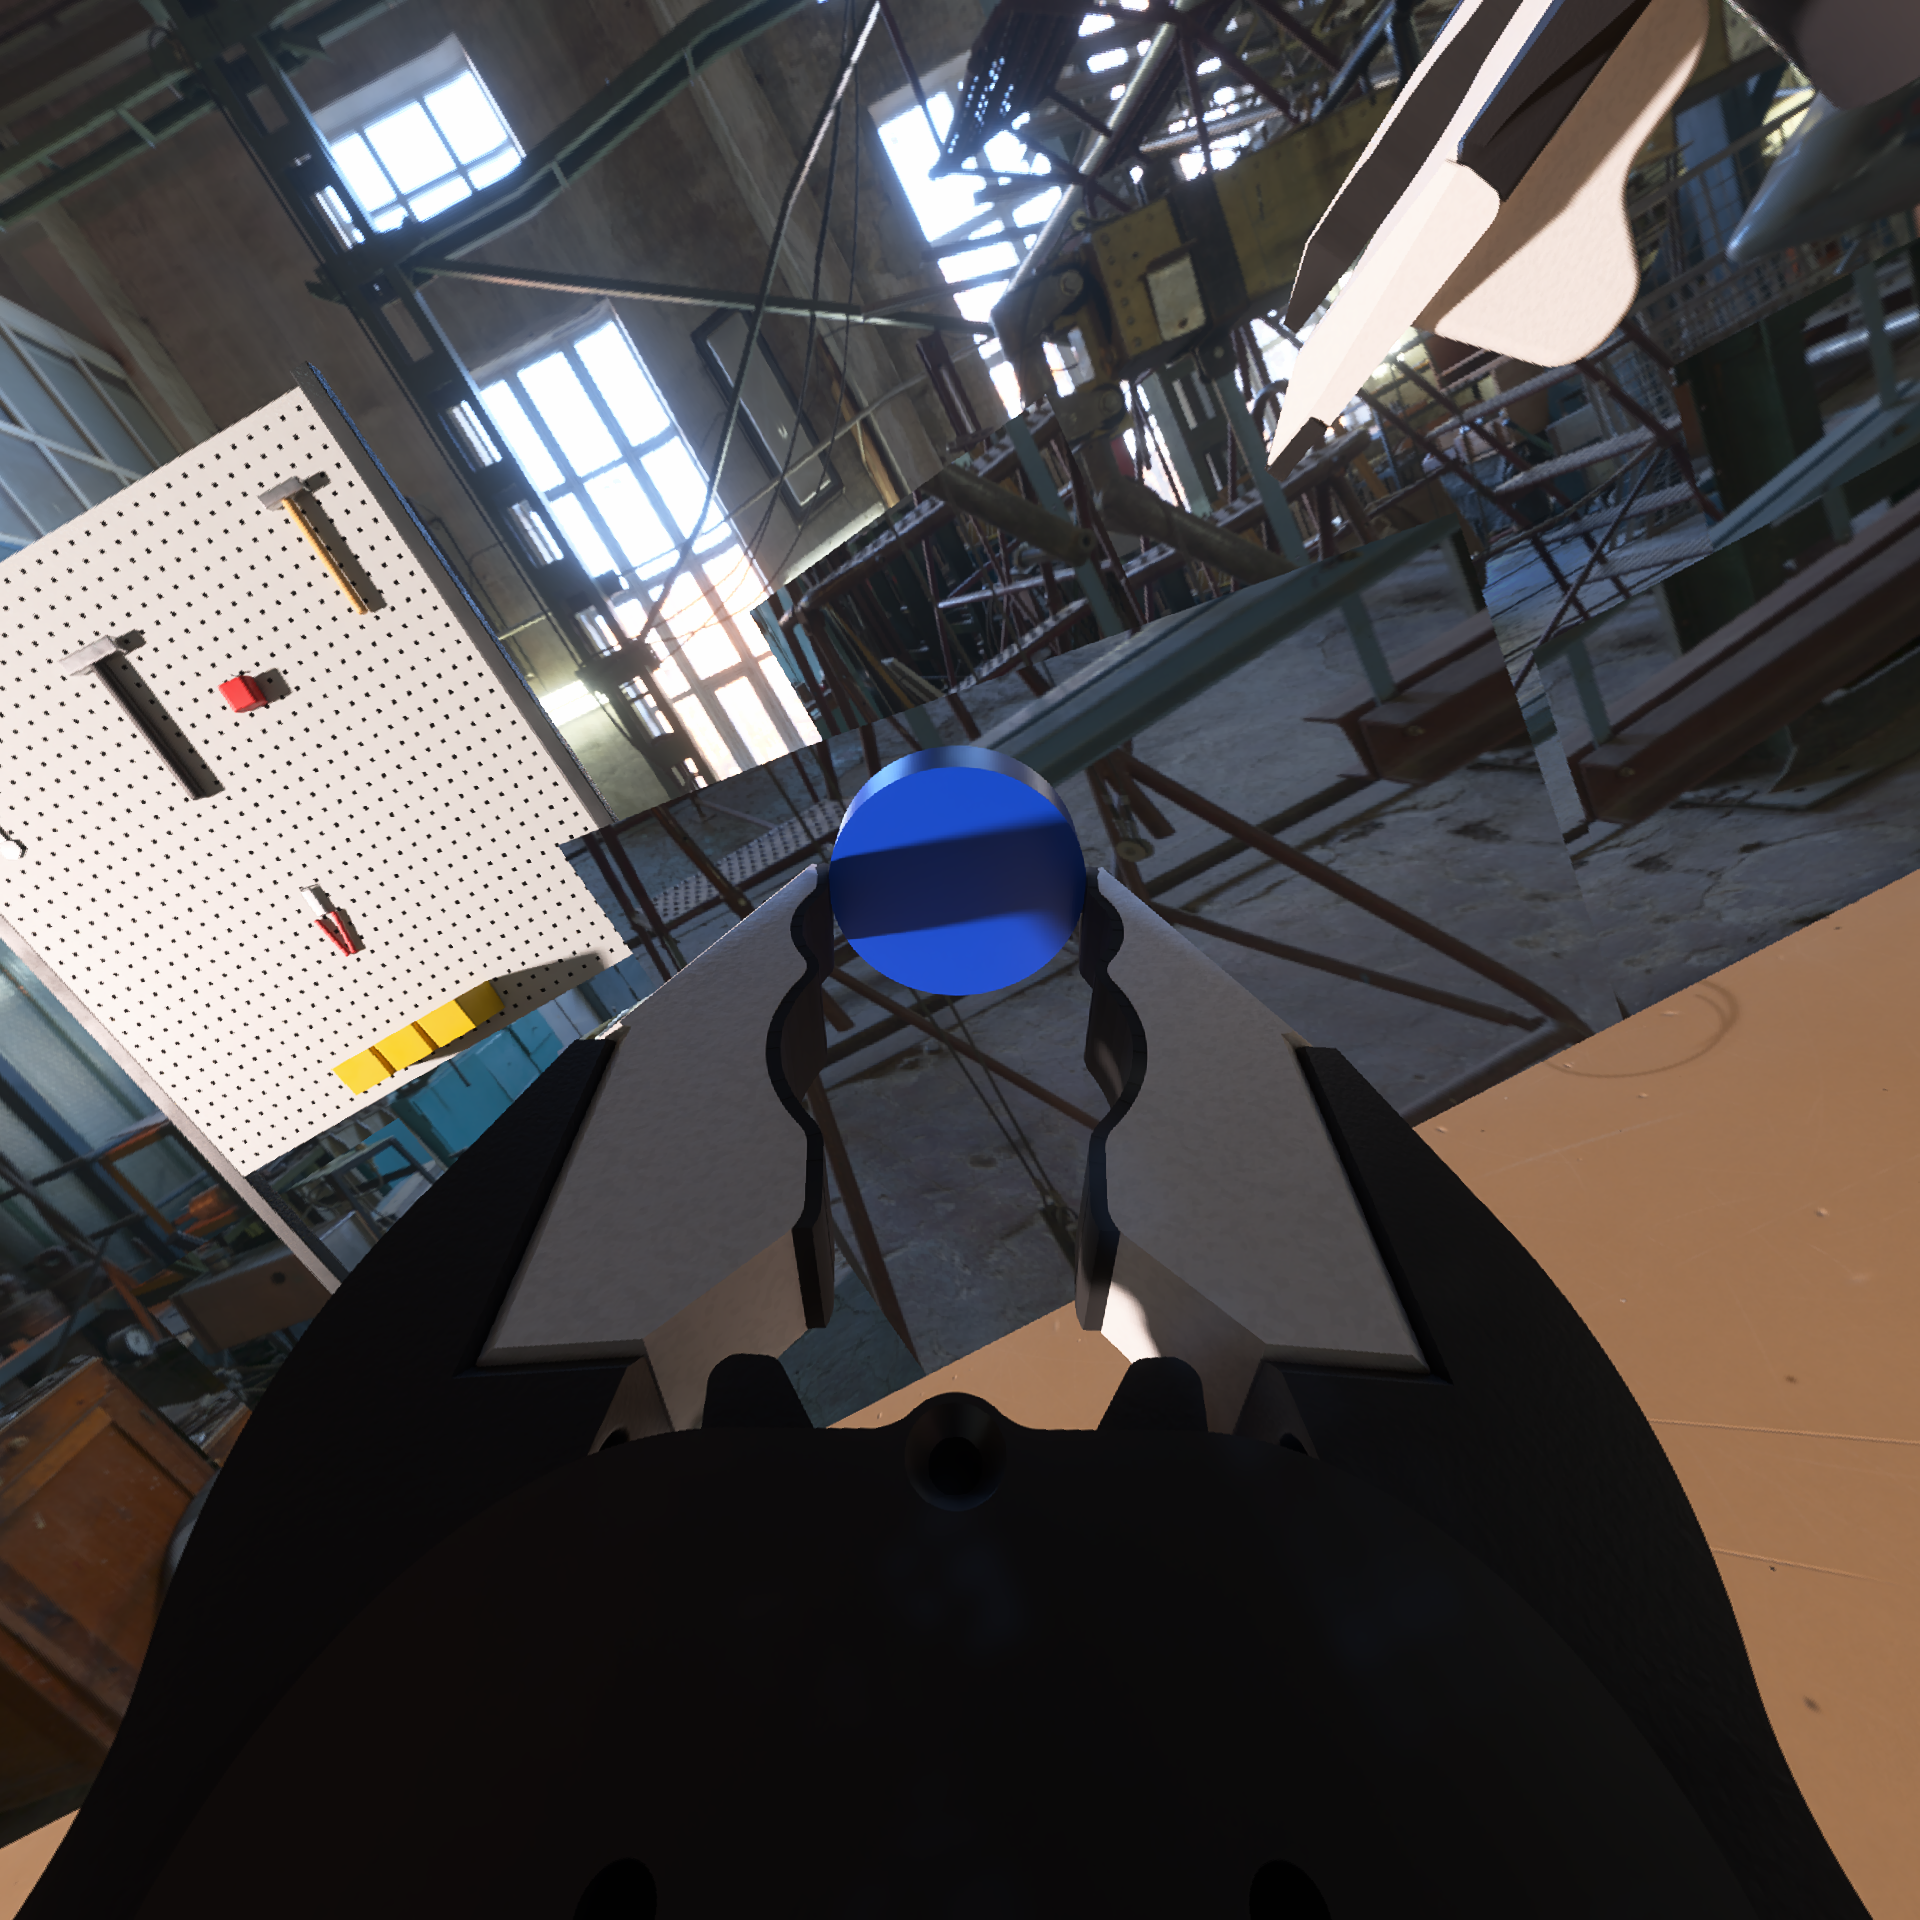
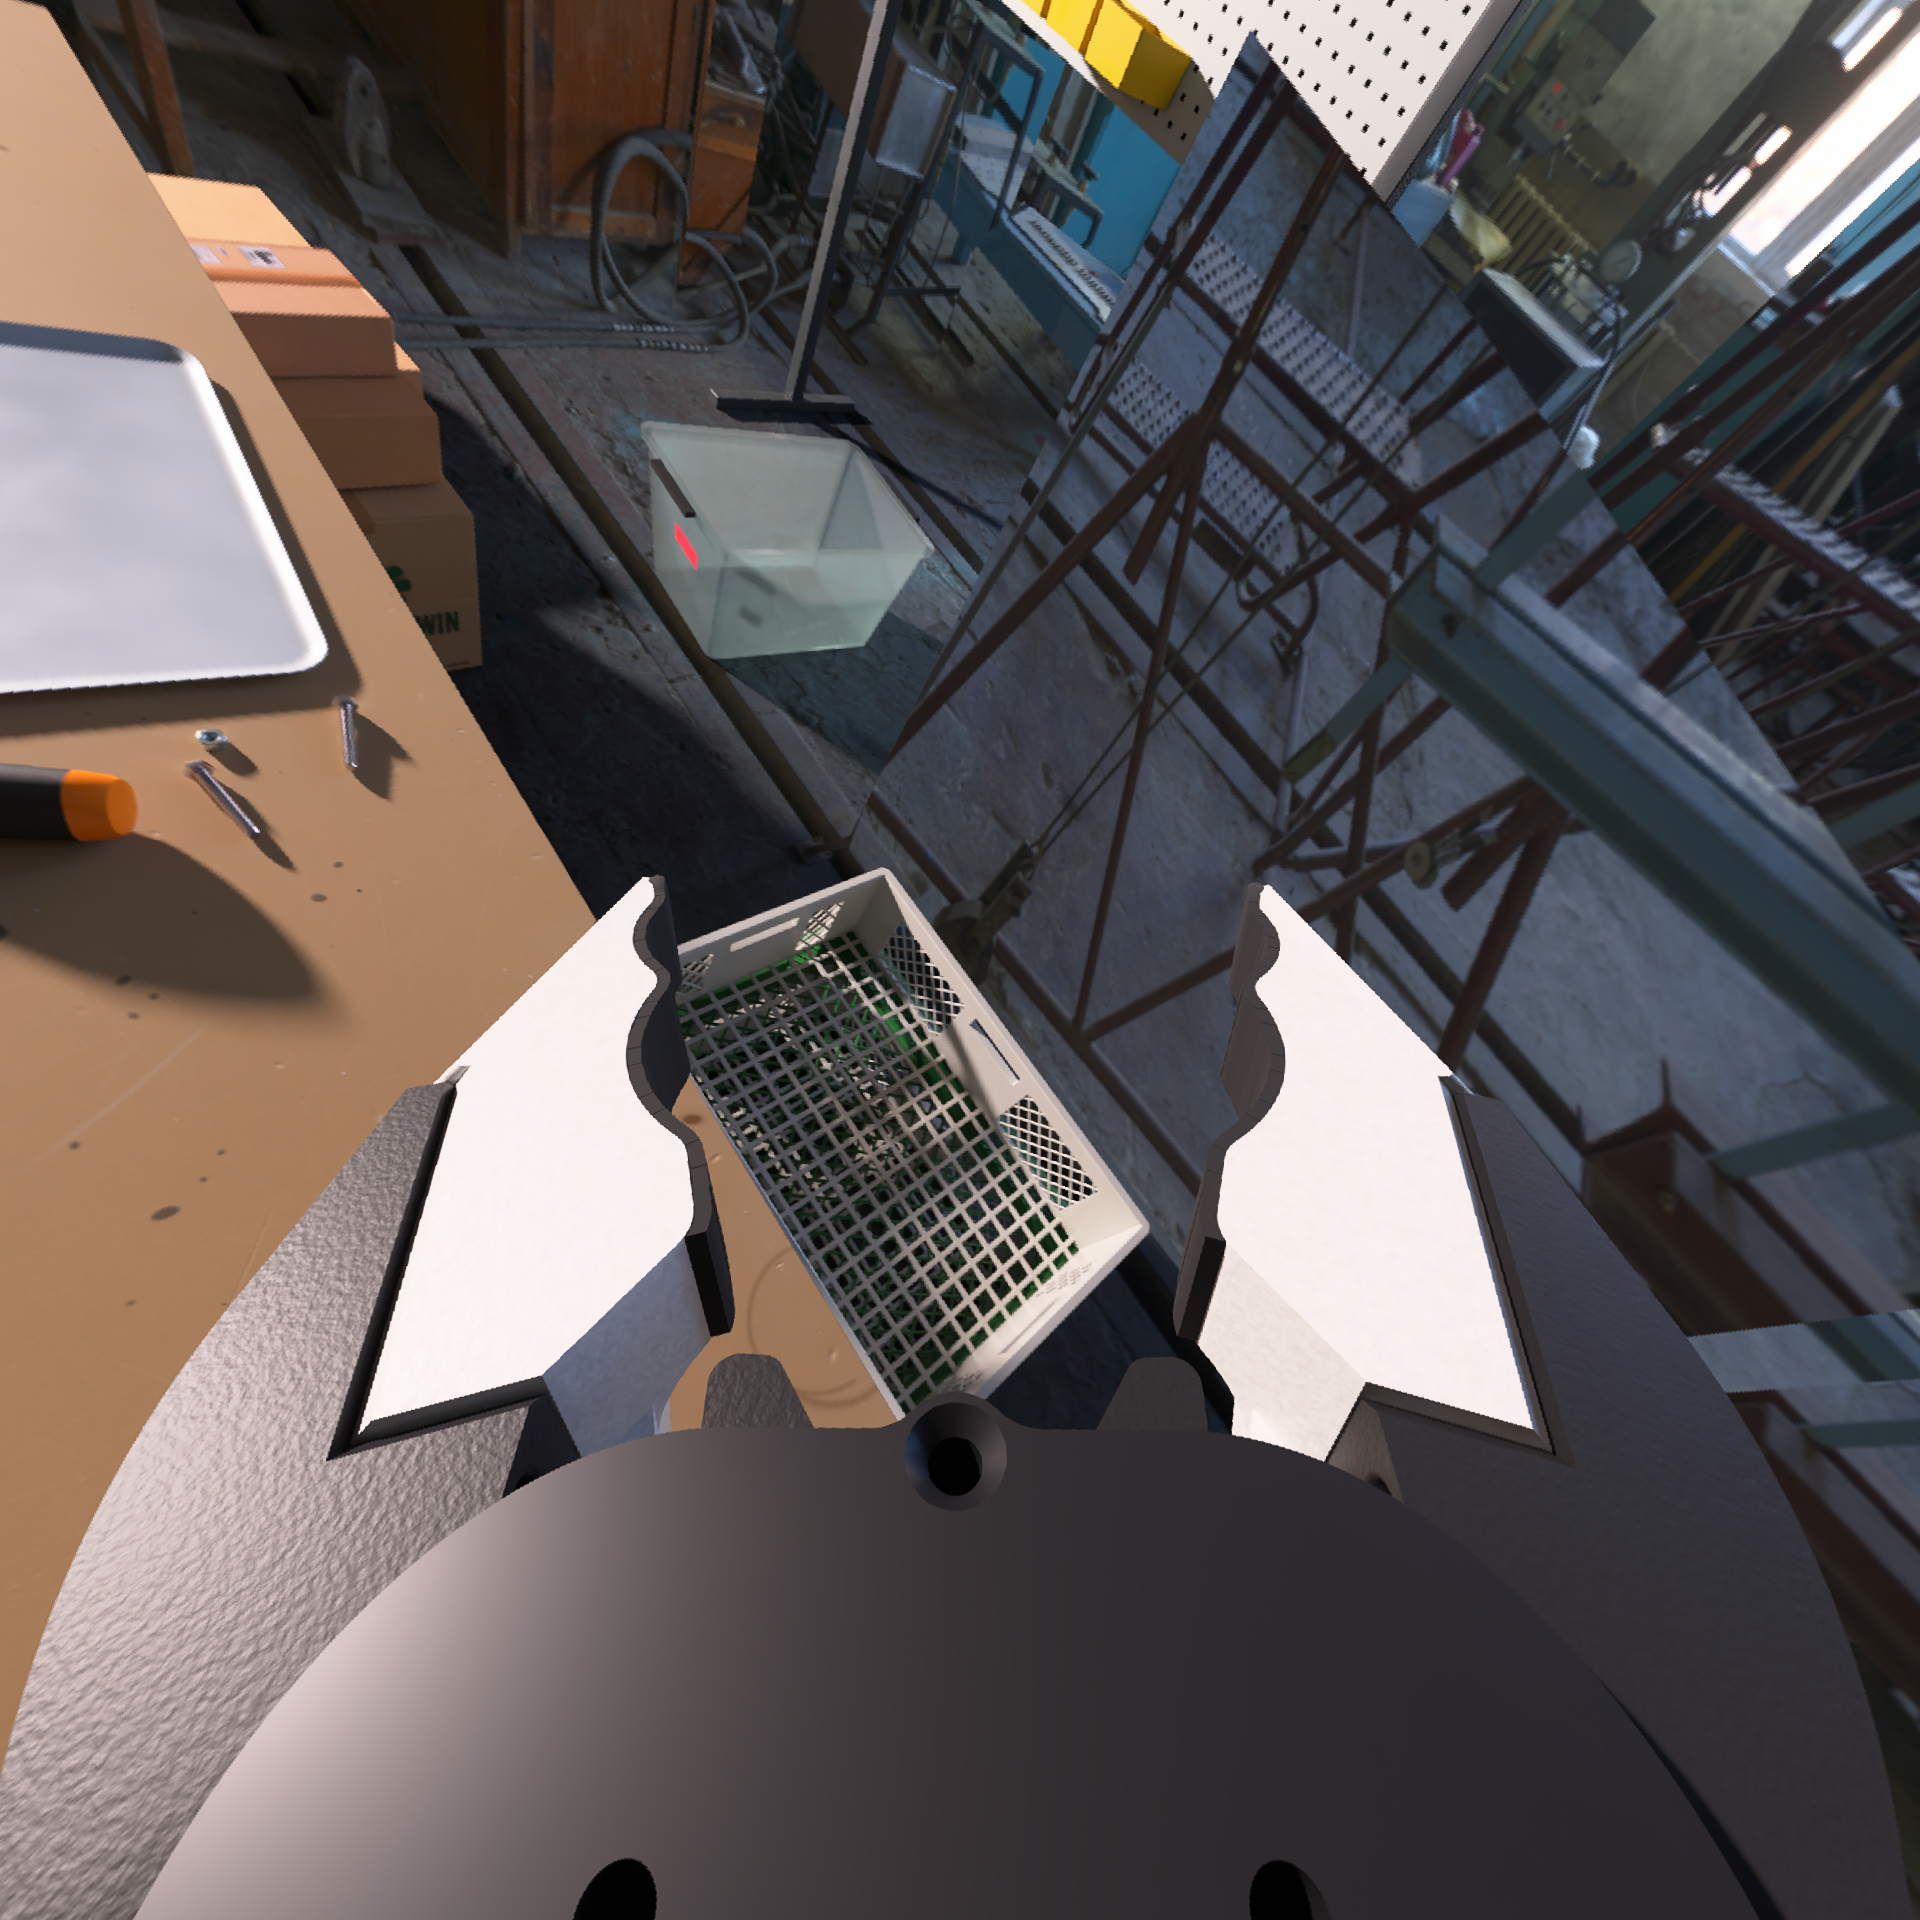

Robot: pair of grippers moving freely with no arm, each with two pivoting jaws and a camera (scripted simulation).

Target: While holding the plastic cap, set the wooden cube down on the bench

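Your left gripper (image 1: 957, 883) is clamped on the blue cap (image 1: 957, 878), held up in the air off the bench (image 1: 1714, 1299), so that half holds. Your right gripper (image 2: 951, 914) gapes wide with nothing in it, hanging over the bench edge above a white basket (image 2: 904, 1132). The cube shows in neither view, so you cannot tell whether it is already down.

One blue cap (image 1: 957, 873), two screws (image 2: 221, 797), one tray (image 2: 272, 582), one basket (image 2: 1112, 1236), one clear bin (image 2: 717, 582)
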